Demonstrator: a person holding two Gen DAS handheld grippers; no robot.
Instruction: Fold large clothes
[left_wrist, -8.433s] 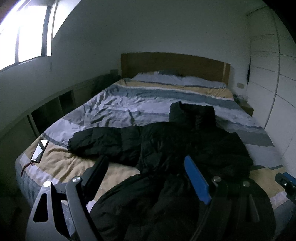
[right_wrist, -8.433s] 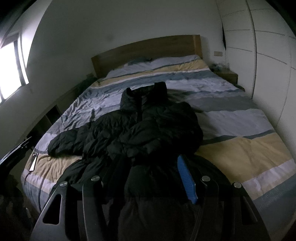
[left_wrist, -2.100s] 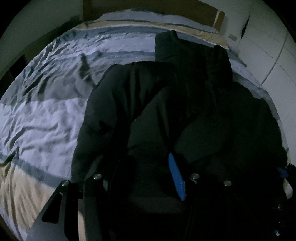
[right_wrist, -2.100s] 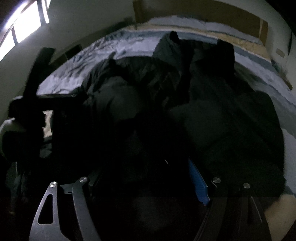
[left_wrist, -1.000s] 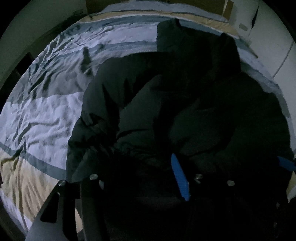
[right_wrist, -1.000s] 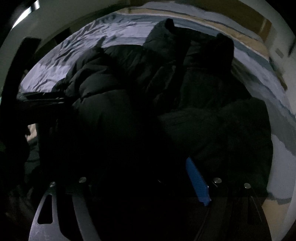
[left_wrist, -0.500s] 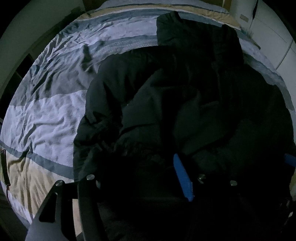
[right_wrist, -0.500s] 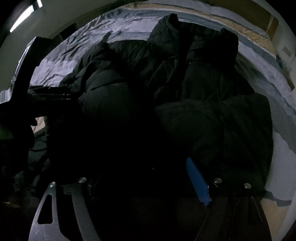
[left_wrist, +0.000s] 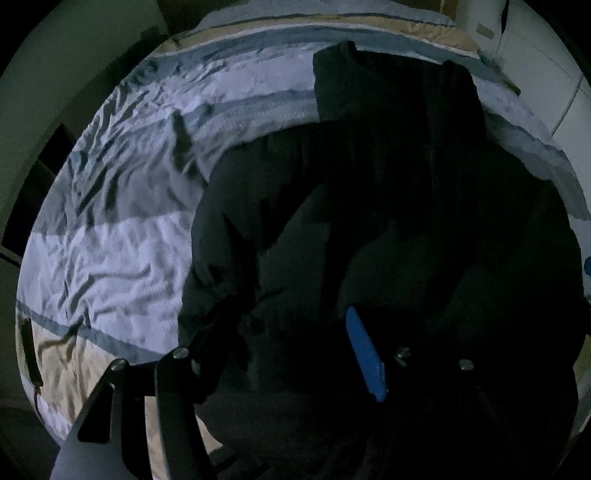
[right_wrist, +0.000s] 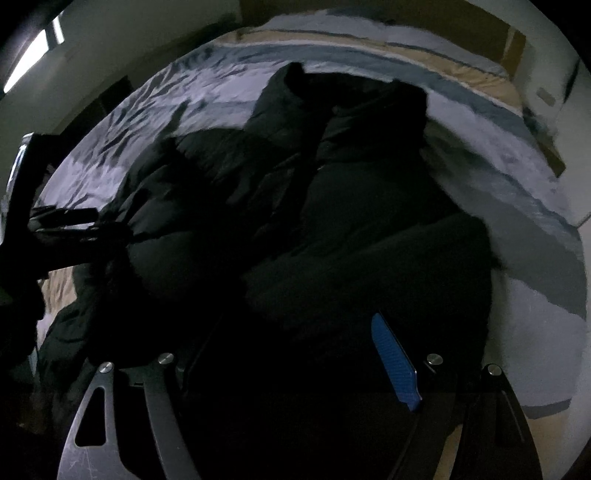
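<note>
A black puffer jacket (left_wrist: 388, 221) lies on the striped bed (left_wrist: 103, 251), collar toward the headboard, both sleeves drawn in over its body. My left gripper (left_wrist: 286, 321) hovers over the jacket's lower left part. Its jaws stand apart, and the dark frame shows no fabric pinched between them. My right gripper (right_wrist: 299, 325) hangs over the lower middle of the jacket (right_wrist: 351, 221), open, its blue pad (right_wrist: 393, 360) clear of the cloth. In the right wrist view the left gripper (right_wrist: 66, 221) shows at the left edge, beside the jacket's left side.
Bare bedding (right_wrist: 535, 314) lies right of the jacket, and crumpled sheet lies to its left. A slim dark phone (left_wrist: 27, 347) rests near the bed's left edge. The wooden headboard (right_wrist: 369, 22) is at the far end, white wardrobe doors (left_wrist: 546, 74) to the right, a window (right_wrist: 33, 59) to the left.
Both grippers have risen a little, so more of the bed shows around the jacket. The jacket lies as it did a second ago. Several seconds back its left sleeve was spread out.
</note>
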